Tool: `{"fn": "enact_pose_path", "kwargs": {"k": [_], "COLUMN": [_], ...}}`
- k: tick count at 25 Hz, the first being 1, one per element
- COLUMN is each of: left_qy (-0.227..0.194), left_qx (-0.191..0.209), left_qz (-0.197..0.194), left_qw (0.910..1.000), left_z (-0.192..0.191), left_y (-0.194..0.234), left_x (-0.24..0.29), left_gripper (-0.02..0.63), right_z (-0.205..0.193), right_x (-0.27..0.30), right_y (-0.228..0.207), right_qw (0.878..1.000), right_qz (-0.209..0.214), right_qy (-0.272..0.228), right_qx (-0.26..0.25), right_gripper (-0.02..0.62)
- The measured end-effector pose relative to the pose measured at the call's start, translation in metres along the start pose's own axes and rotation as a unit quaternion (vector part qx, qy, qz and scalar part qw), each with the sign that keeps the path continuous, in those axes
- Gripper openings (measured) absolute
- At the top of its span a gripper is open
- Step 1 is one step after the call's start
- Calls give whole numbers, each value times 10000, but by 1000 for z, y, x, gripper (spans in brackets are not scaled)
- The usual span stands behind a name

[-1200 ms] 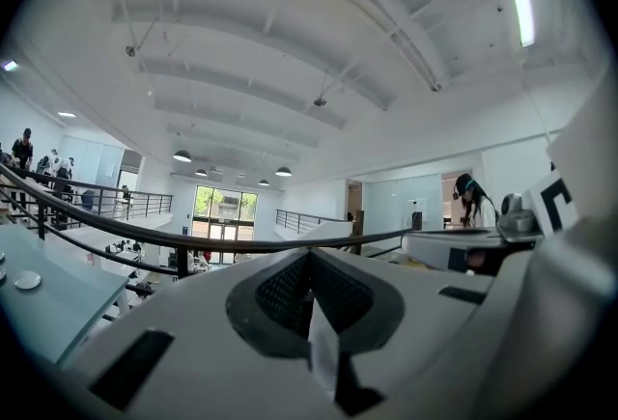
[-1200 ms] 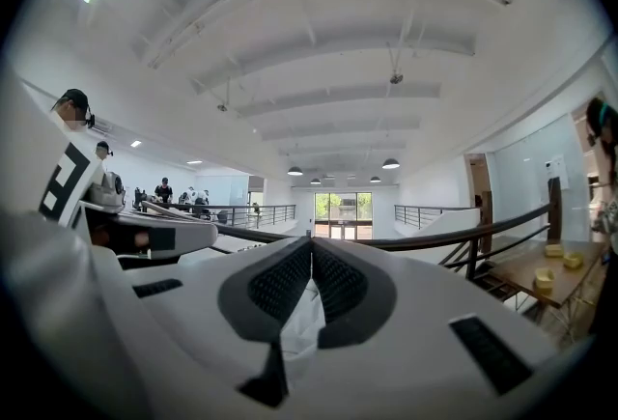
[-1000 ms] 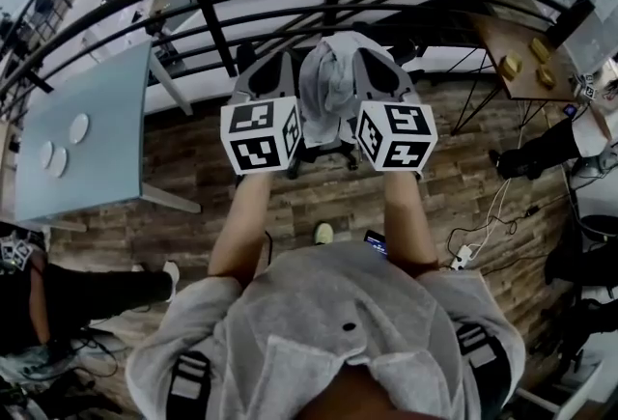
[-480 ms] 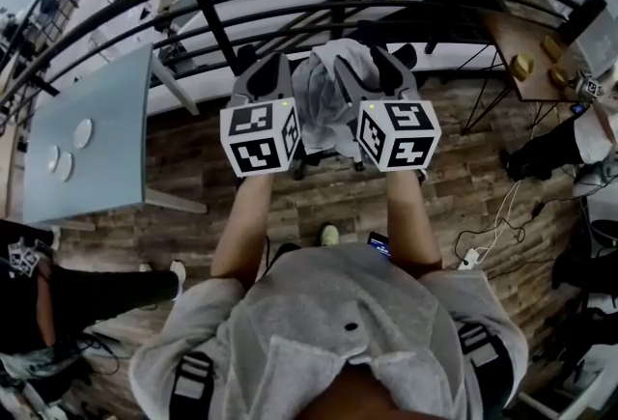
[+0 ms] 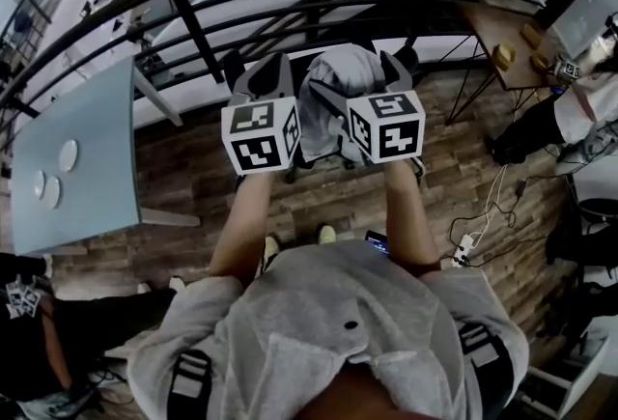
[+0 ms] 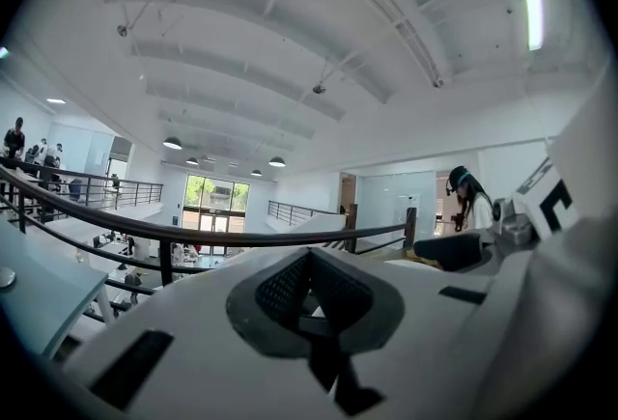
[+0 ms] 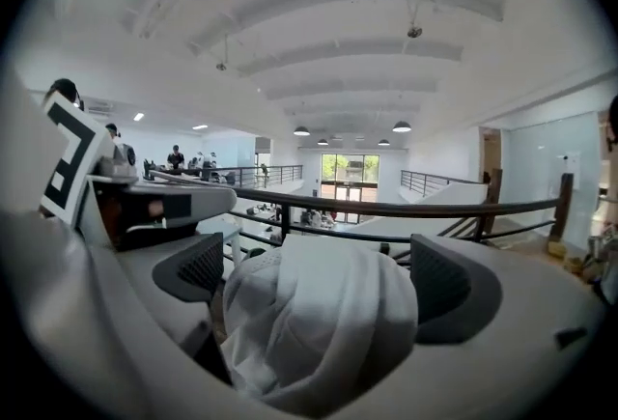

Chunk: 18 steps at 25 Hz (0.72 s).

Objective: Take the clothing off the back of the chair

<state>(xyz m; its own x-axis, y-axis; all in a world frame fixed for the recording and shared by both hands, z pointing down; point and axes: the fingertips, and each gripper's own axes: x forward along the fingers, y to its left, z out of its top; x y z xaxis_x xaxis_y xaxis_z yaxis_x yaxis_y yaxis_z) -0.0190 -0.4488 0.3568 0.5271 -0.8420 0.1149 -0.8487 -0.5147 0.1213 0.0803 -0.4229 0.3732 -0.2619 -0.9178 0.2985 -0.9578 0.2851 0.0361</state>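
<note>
A light grey garment (image 5: 340, 80) hangs bunched over the back of a dark chair (image 5: 311, 157) in front of the railing. In the head view my right gripper (image 5: 359, 72) has one finger on each side of the top of the garment, and its jaws are opening wide. The right gripper view shows the cloth (image 7: 319, 312) lying between the two dark pads (image 7: 446, 288) of the right gripper (image 7: 323, 285), not squeezed. My left gripper (image 5: 266, 72) hovers just left of the garment. Its pads (image 6: 311, 285) meet with nothing between them.
A black curved railing (image 5: 193, 32) runs right behind the chair. A pale glass table (image 5: 68, 167) with white discs stands at the left, a wooden table (image 5: 507, 46) at the right. Cables (image 5: 492, 206) and a phone (image 5: 375, 240) lie on the wooden floor. People sit at both sides.
The right gripper has gone from shut beside the garment to spread wide around its top, sinking and tipping a little. The left gripper has shifted slightly and stays shut.
</note>
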Motion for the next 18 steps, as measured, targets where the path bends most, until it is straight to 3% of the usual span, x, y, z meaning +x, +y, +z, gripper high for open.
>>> {"fn": "enact_pose_path", "kwargs": {"k": [6, 15, 18], "left_qy": [47, 32, 50], "left_qx": [-105, -76, -52], "left_qz": [-394, -730, -872], "left_qw": [9992, 9973, 9962], "left_z": [-5, 1, -1], "left_y": [21, 35, 27], "left_x": [-8, -5, 0], "left_gripper": [12, 12, 12], "right_z": [-22, -32, -34], "right_x": [19, 5, -6], "right_y": [12, 6, -21], "right_qw": [9928, 9943, 9940], "right_qz": [-713, -593, -828], "right_qy": [747, 853, 677], "right_qx": [-613, -229, 206], "right_gripper": [583, 561, 554]}}
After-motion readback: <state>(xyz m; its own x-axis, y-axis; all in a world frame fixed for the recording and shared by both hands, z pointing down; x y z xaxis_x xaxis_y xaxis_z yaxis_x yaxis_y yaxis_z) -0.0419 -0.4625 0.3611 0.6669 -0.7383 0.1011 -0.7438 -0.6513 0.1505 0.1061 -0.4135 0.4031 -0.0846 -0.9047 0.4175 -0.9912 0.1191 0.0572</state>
